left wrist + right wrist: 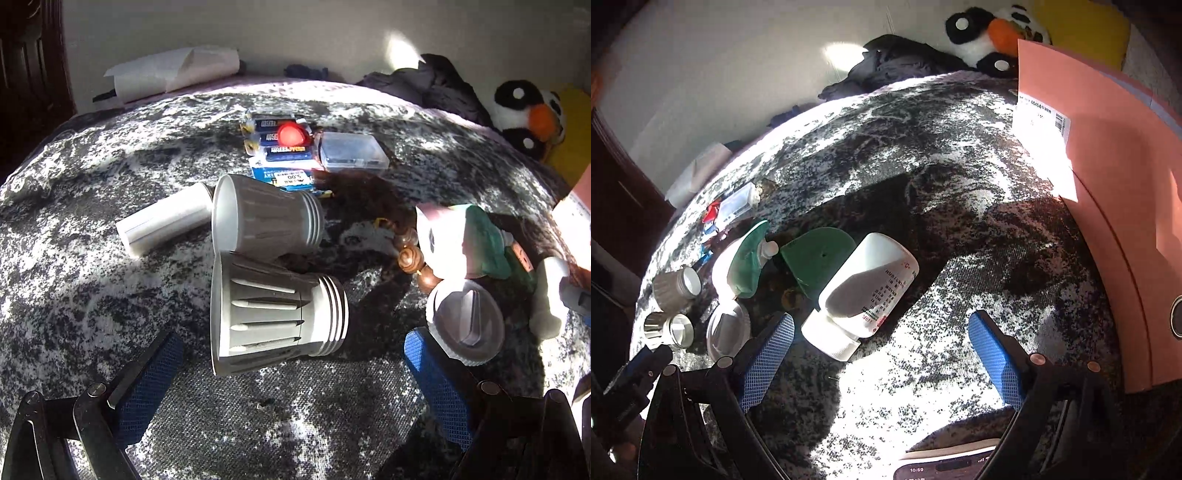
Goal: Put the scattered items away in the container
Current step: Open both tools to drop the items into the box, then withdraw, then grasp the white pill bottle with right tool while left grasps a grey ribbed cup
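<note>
Two grey ribbed lamp housings lie on the mottled grey blanket: the near one between my open left gripper's blue pads, the far one behind it. A white cylinder, a battery pack, a clear case, a round grey lid and wooden beads lie around. My right gripper is open and empty, with a white bottle lying just ahead of its left pad. A green-topped bottle and green cap lie beyond. The pink box stands at right.
A penguin plush and dark clothing lie at the blanket's far edge by the wall. A rolled white paper lies at the back left. A phone shows at the bottom of the right wrist view.
</note>
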The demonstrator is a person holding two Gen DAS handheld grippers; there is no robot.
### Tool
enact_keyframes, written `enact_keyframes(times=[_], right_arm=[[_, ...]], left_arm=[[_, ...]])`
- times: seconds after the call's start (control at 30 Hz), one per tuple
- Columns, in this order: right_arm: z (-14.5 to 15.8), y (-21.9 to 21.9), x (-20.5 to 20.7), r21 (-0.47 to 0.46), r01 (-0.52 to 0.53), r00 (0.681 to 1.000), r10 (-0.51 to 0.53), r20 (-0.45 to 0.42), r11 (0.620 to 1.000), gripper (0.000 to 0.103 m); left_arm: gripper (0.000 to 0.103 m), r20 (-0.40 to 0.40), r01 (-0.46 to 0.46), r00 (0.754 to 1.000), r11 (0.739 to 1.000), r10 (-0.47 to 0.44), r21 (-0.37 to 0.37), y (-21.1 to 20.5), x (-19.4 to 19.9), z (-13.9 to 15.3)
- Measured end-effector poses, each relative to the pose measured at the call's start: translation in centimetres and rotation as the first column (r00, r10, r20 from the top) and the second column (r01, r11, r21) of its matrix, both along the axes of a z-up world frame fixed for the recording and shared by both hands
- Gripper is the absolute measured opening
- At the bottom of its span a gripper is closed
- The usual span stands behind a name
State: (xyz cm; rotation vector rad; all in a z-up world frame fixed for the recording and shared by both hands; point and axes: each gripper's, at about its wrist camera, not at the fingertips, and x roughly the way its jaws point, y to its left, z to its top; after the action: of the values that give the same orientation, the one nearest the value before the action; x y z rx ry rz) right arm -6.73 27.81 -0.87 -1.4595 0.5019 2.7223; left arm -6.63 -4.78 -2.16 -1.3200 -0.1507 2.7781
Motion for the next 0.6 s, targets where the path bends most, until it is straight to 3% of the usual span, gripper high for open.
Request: enact_keyframes(times=[0.1, 0.17, 0.2, 0.23, 0.27, 0.37, 0.6], right_arm=[[-0.8, 0.4, -1.2, -0.033, 0.026, 0.999, -0.025, 0.031, 0.999, 0.093], [-1.7, 0.7, -1.7, -0.107, 0.023, 0.998, -0.016, 0.066, 0.994, 0.085], [-1.9, 0.7, -1.9, -0.139, 0.021, 0.997, -0.01, 0.075, 0.99, 0.077], [-1.9, 0.6, -1.9, -0.166, 0.007, 0.998, 0.004, 0.065, 0.986, 0.068], [-1.5, 0.3, -1.9, -0.181, -0.016, 0.998, 0.026, 0.052, 0.983, 0.051], [-0.1, -0.7, -1.5, -0.086, -0.046, 0.999, 0.046, 0.001, 0.995, 0.046], [1.9, -1.1, 0.0, -0.141, -0.09, 0.995, 0.084, -0.053, 0.986, 0.045]], left_arm=[[0.096, 0.012, 0.001, 1.0, 1.0, -0.001, -0.002, 0.2, -1.1, -0.8], [0.081, 0.022, 0.004, 1.0, 1.0, -0.004, 0.007, 0.0, -1.6, -1.2], [0.058, 0.042, 0.003, 0.999, 1.0, -0.003, 0.008, -0.3, -2.0, -1.4], [0.058, 0.056, -0.005, 0.998, 1.0, 0.004, 0.013, -0.7, -2.1, -1.6], [0.057, 0.049, -0.012, 0.999, 0.999, 0.01, 0.043, -1.2, -2.0, -1.3], [0.057, 0.032, -0.055, 0.998, 0.996, 0.053, 0.072, -2.3, -1.5, -0.2], [0.055, -0.059, -0.062, 0.996, 0.993, 0.068, 0.097, -2.6, 0.6, 3.9]])
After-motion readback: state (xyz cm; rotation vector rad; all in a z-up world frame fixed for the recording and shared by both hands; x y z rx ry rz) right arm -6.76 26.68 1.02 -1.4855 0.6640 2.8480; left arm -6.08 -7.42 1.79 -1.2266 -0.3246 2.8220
